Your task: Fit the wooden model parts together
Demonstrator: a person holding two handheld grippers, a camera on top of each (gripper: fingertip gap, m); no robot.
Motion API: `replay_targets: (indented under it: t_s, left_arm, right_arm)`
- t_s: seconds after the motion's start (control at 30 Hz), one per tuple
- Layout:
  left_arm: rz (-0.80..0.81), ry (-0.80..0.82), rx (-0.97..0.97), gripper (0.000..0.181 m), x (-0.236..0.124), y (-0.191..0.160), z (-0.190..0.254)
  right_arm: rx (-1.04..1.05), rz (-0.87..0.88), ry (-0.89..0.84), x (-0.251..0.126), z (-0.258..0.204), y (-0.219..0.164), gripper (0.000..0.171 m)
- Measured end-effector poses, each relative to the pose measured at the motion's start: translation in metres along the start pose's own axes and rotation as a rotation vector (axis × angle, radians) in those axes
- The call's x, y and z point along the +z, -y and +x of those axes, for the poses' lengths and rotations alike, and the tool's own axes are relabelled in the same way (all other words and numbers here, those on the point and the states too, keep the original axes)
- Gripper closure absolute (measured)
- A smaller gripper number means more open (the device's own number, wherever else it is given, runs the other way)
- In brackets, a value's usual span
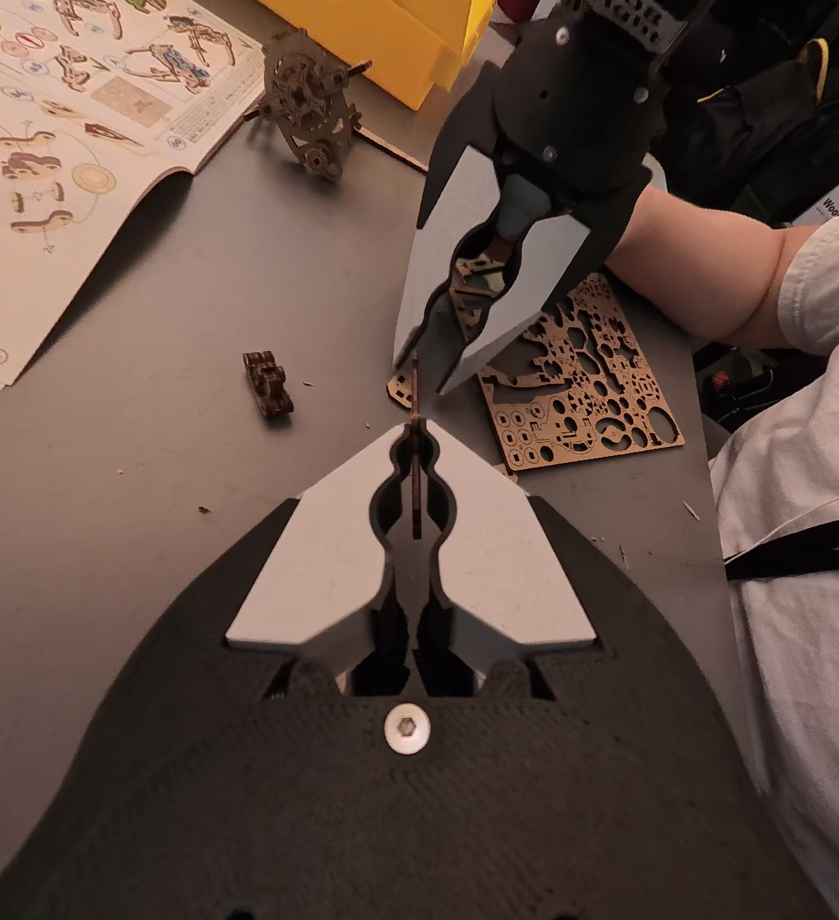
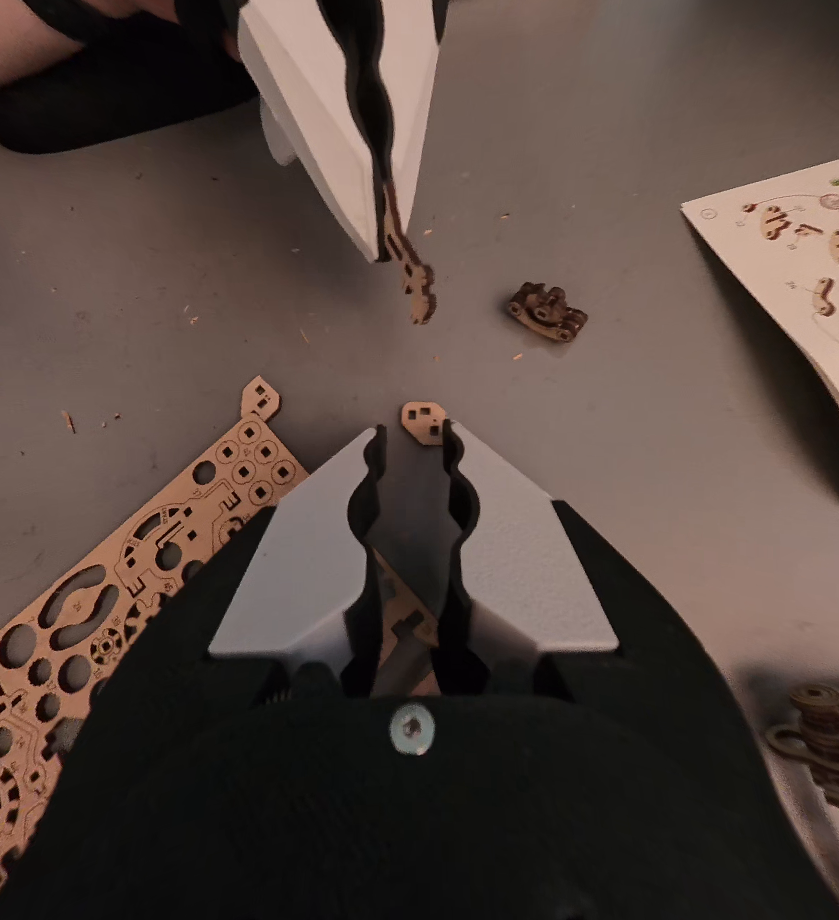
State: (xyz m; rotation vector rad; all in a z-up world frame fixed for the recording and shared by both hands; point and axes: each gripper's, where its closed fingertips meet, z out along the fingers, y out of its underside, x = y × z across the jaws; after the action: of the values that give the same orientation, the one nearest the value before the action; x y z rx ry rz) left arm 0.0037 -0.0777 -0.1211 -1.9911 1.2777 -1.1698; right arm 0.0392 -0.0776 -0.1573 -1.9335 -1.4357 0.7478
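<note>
The left claw point(image 1: 415, 433) is clamped on a thin flat wooden strip point(image 2: 415, 288), gripped edge-on so that its notched, knobbed end sticks out past the fingertips, free to be slotted into a mate. The likely mate is the small tab piece point(image 2: 423, 423), pale plywood with little square holes, which lies flat on the grey desk point(image 1: 158, 498) just in front of the right claw point(image 2: 415, 435); that claw stands apart and empty with one fingertip at the tab's edge, seemingly poised to pick it up. Taking the tab as the landmark: the held strip hangs just beyond it, above the desk; the punched-out plywood sheet point(image 2: 123, 572), full of holes where parts were removed, lies beside it; a small dark sub-assembly point(image 1: 268, 381) of stacked links sits near; the gear model point(image 1: 307, 114) and the open instruction booklet point(image 1: 59, 174) lie well apart.
</note>
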Motion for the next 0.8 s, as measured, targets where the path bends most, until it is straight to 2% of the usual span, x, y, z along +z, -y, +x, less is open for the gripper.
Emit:
replay_targets:
  t_s: [0.07,0.2,0.3,0.43,0.53,0.7,0.8]
  left_arm:
    - [-0.006,-0.001,-0.001,0.181,0.002,-0.001,0.0]
    - [-0.01,-0.007,-0.005,0.181,0.004,-0.002,0.001]
    - [-0.018,-0.007,-0.006,0.181,0.005,-0.003,0.0]
    - [-0.034,-0.006,-0.011,0.181,0.005,-0.005,-0.003]
    - [-0.042,-0.022,-0.014,0.181,0.006,-0.006,0.0]
    - [-0.085,-0.006,0.005,0.181,0.011,-0.012,0.002]
    - [-0.085,-0.005,0.016,0.181,0.018,-0.008,0.004]
  right_arm:
    - [0.025,0.013,-0.027,-0.003,0.006,0.0,0.15]
    - [0.091,0.007,0.035,0.001,0.002,-0.001,0.15]
    - [-0.017,-0.03,0.037,0.007,0.001,-0.001,0.157]
    - [-0.16,-0.053,0.13,0.013,-0.009,0.004,0.157]
    - [-0.183,-0.002,0.07,0.007,-0.005,0.011,0.145]
    - [-0.112,0.045,0.056,-0.008,-0.009,0.005,0.143]
    - [-0.059,0.1,0.043,-0.014,-0.003,0.018,0.144]
